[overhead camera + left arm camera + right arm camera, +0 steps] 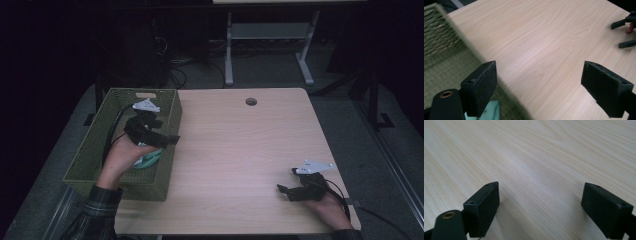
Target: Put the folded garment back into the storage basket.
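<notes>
My left gripper [172,138] hangs over the right wall of a green woven basket [90,150] at the table's left, its jaws pointing right. In the left gripper view the jaws of my left gripper [539,82] stand wide apart with nothing between them, above the basket rim [439,32] and the wood. A pale teal object [150,160] lies in the basket under the hand, and its teal corner [492,112] shows by the left jaw. My right gripper [286,191] rests low near the table's front right, jaws open and empty over bare wood [539,205].
The light wooden table [240,150] has a round cable hole [251,101] near its far edge. Beyond it stand grey desk legs [229,55] and cables on a dark floor. My right gripper's jaws [624,33] appear far off in the left gripper view.
</notes>
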Action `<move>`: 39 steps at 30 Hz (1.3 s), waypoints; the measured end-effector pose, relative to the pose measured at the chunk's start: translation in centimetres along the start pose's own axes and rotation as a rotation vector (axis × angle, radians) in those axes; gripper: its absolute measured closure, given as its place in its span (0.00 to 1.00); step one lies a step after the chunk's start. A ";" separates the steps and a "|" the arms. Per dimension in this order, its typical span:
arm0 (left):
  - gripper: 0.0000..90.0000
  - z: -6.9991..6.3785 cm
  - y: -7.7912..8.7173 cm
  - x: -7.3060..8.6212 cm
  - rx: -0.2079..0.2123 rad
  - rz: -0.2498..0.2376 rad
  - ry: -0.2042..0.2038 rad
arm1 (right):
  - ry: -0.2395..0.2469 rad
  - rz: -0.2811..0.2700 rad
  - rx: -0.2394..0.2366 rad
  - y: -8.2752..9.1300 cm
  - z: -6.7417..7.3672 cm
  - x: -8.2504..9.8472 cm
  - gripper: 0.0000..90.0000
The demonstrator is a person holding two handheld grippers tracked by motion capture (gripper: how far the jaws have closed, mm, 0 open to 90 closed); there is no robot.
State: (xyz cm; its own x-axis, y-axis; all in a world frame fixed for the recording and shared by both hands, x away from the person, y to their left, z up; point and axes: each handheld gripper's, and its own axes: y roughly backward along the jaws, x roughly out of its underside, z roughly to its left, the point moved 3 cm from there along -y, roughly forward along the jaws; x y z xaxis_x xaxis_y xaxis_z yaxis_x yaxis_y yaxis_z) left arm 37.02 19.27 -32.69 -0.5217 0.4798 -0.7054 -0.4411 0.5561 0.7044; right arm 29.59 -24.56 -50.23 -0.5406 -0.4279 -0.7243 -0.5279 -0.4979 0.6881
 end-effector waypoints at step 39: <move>0.15 -9.3 -11.7 1.6 0.104 -0.040 -0.109 | 0.002 0.000 -0.001 0.0 0.0 0.0 0.16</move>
State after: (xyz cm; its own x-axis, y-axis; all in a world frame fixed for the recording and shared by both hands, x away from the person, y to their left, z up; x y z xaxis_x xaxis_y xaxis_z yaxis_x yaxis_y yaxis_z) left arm 34.57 7.26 -41.34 -0.4204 0.5233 -0.7413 -0.3788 0.6411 0.6674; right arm 29.59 -24.56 -50.24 -0.5399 -0.4292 -0.7241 -0.5272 -0.4982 0.6884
